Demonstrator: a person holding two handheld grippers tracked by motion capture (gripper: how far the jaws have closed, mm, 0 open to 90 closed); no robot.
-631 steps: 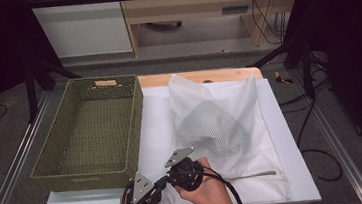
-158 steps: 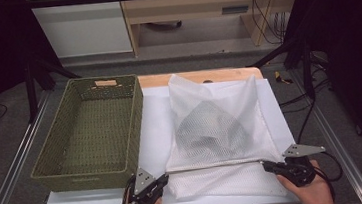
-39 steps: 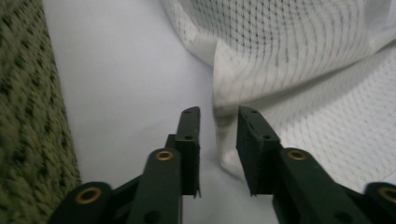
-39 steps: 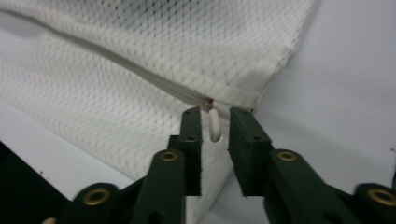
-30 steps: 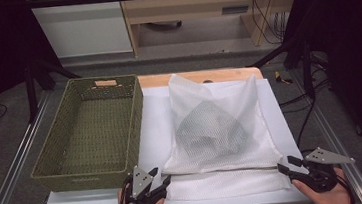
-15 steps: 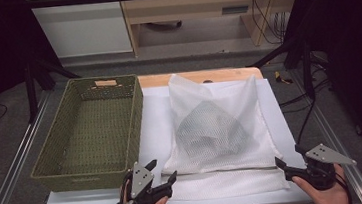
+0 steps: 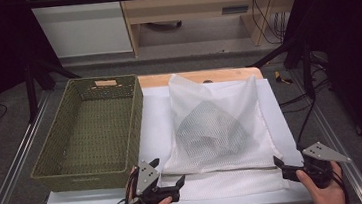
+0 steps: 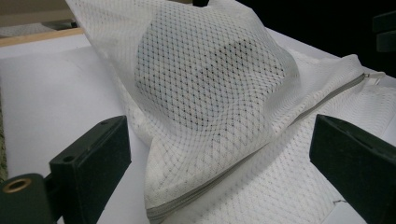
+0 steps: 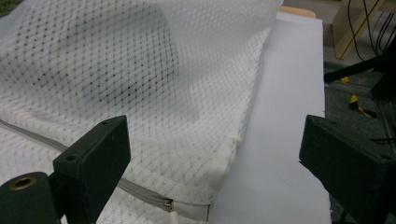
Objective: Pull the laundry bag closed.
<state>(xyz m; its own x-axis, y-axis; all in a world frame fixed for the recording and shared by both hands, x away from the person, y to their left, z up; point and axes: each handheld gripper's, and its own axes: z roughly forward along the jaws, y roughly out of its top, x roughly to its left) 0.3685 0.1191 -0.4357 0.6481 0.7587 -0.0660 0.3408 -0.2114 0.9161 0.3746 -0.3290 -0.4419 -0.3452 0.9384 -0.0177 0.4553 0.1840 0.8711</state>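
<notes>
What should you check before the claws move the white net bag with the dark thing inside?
1. Left claw open, nothing gripped: ok; its jaws have just been opening.
2. Right claw open, nothing gripped: ok.
3. White mesh zip bag lying flat on the white table sheet: ok.
4. Grey zip closed all along: cannot tell; the zip pull sits at the bag's right corner.
5. Dark folded item fully inside the bag: ok.
6. Green woven basket empty and beside the bag: ok.
</notes>
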